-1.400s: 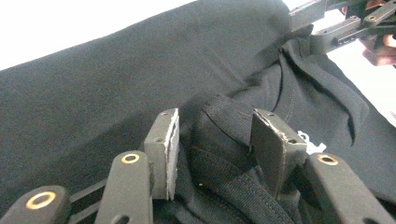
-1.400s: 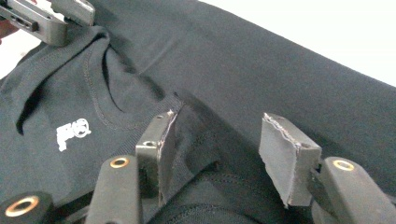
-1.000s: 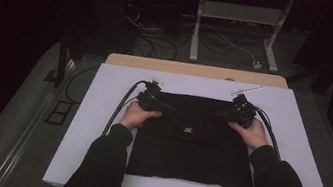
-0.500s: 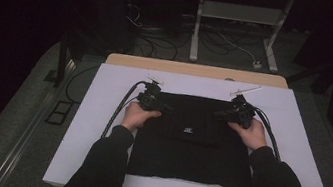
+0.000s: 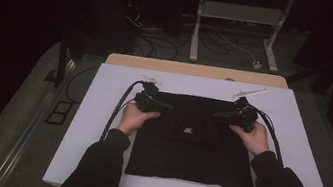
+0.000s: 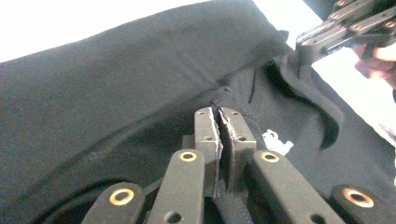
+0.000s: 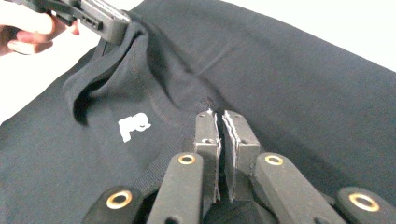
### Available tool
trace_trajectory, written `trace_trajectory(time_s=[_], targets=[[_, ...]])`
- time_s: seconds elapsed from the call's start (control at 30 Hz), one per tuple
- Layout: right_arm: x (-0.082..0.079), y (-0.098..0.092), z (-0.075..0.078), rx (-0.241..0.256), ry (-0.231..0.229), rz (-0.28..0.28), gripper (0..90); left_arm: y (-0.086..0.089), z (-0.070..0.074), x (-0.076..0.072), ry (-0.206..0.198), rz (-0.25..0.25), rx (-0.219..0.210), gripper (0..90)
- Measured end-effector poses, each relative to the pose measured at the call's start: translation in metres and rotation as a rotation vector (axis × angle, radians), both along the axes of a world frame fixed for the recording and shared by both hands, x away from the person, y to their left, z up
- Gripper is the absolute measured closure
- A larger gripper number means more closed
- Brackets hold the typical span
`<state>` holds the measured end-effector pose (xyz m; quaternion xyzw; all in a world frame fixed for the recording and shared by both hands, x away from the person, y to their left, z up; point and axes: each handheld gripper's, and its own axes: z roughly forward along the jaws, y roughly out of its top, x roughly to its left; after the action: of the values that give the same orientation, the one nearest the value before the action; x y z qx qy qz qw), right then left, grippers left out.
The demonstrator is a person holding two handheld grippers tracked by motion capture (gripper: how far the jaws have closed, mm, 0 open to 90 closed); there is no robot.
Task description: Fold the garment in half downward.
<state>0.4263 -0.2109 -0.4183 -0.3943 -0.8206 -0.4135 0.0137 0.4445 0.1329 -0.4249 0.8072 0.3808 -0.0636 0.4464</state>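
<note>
A black shirt [image 5: 193,153] with a small white logo [image 5: 188,130] lies flat on the white table cover [image 5: 100,113]. My left gripper [image 5: 166,107] is near the shirt's upper left and is shut on a fold of its fabric [image 6: 223,99] beside the collar. My right gripper [image 5: 219,116] mirrors it at the upper right, its jaws pinched together on the ribbed collar edge [image 7: 205,103]. In the left gripper view, the right gripper [image 6: 345,23] holds cloth at the top right. In the right gripper view, the left gripper [image 7: 93,16] is at the top left.
A strip of wooden tabletop [image 5: 198,71] shows beyond the white cover. Cables [image 5: 116,111] trail from both grippers over the cover's sides. Behind the table stand a metal frame [image 5: 237,18] and loose floor cables [image 5: 161,47].
</note>
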Motion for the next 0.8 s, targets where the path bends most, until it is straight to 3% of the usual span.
trace_trajectory(time_s=[0.47, 0.67, 0.8], targets=[[-0.027, -0.007, 0.004, 0.057, 0.012, 0.004, 83.3, 0.011, 0.009, -0.029, -0.04, 0.018, -0.03, 84.5], [-0.039, -0.01, 0.004, 0.061, 0.018, 0.011, 83.3, 0.016, 0.008, -0.048, -0.04, 0.009, -0.001, 84.5], [-0.045, -0.011, 0.007, 0.07, 0.015, 0.017, 83.3, 0.017, 0.01, -0.057, -0.043, -0.003, -0.007, 84.5]])
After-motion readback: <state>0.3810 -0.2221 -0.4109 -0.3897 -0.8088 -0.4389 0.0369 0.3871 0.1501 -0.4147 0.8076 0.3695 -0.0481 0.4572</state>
